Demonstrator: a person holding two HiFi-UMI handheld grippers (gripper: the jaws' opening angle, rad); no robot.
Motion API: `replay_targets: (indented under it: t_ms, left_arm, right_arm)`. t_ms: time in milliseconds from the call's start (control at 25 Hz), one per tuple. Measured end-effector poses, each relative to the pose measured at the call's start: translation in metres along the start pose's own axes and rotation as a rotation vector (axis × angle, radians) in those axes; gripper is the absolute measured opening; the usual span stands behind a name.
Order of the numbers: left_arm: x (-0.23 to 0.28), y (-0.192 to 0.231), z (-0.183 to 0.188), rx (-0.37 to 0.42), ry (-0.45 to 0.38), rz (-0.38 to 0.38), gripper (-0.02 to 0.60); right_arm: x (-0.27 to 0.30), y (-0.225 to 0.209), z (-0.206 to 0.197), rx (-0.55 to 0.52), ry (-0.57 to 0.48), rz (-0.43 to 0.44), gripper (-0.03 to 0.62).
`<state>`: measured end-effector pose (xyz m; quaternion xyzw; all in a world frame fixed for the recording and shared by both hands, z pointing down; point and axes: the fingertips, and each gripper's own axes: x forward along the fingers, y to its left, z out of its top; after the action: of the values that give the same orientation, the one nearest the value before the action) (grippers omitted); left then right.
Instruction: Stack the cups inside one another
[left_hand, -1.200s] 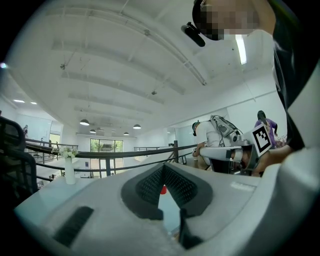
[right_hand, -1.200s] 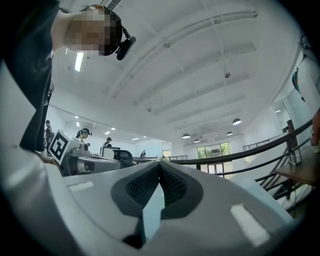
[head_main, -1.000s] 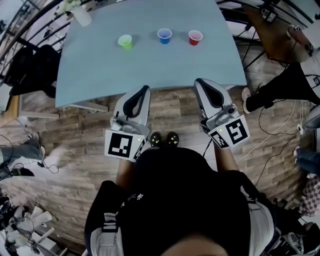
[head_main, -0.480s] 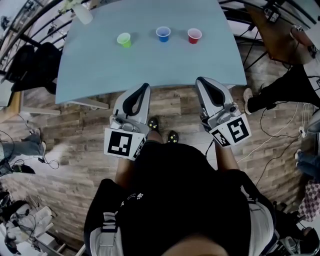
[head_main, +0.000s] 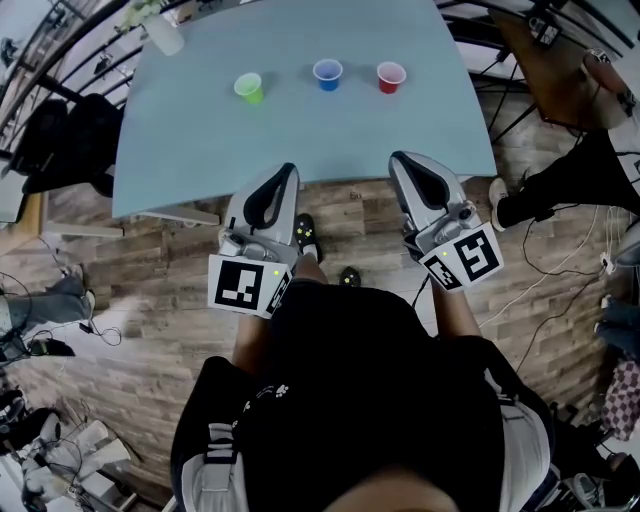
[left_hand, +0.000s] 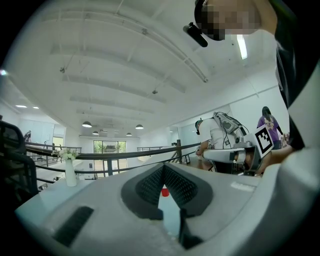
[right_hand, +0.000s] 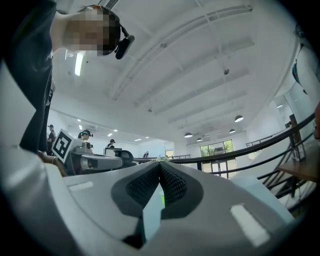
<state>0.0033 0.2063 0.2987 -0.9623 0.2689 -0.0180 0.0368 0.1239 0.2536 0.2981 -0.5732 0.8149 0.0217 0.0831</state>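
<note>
Three small cups stand in a row on the far part of the light blue table (head_main: 200, 140): a green cup (head_main: 249, 87) at the left, a blue cup (head_main: 327, 73) in the middle and a red cup (head_main: 391, 76) at the right. Both grippers hover at the table's near edge, well short of the cups. My left gripper (head_main: 286, 172) is shut and empty; my right gripper (head_main: 400, 160) is shut and empty too. In the left gripper view the red cup (left_hand: 164, 191) shows below the touching tips (left_hand: 163, 167). A sliver of the green cup (right_hand: 162, 198) shows in the right gripper view.
A pale vase (head_main: 163, 30) stands on the table's far left corner. The person's shoes (head_main: 306, 232) rest on the wooden floor below the grippers. Another person's legs (head_main: 560, 170) and cables lie to the right. Railings and gear crowd the left side.
Cups and both grippers keep their places. The person's shoes have shifted on the floor, one stepping nearer the table.
</note>
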Motion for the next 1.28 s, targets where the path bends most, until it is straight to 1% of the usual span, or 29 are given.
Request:
replay_targets:
  t_ms: [680, 840, 1280]
  left_arm:
    - [0.037, 0.062, -0.012, -0.026, -0.001, -0.023, -0.008]
    - [0.049, 0.076, -0.018, -0.037, 0.001, -0.024, -0.008]
    - [0.073, 0.137, -0.025, -0.046, 0.007, -0.046, -0.008]
  right_arm:
    - [0.065, -0.022, -0.019, -0.003, 0.044, -0.031, 0.003]
    - [0.081, -0.032, -0.025, -0.008, 0.057, -0.038, 0.003]
    - [0.145, -0.043, -0.036, -0.006, 0.072, -0.057, 0.003]
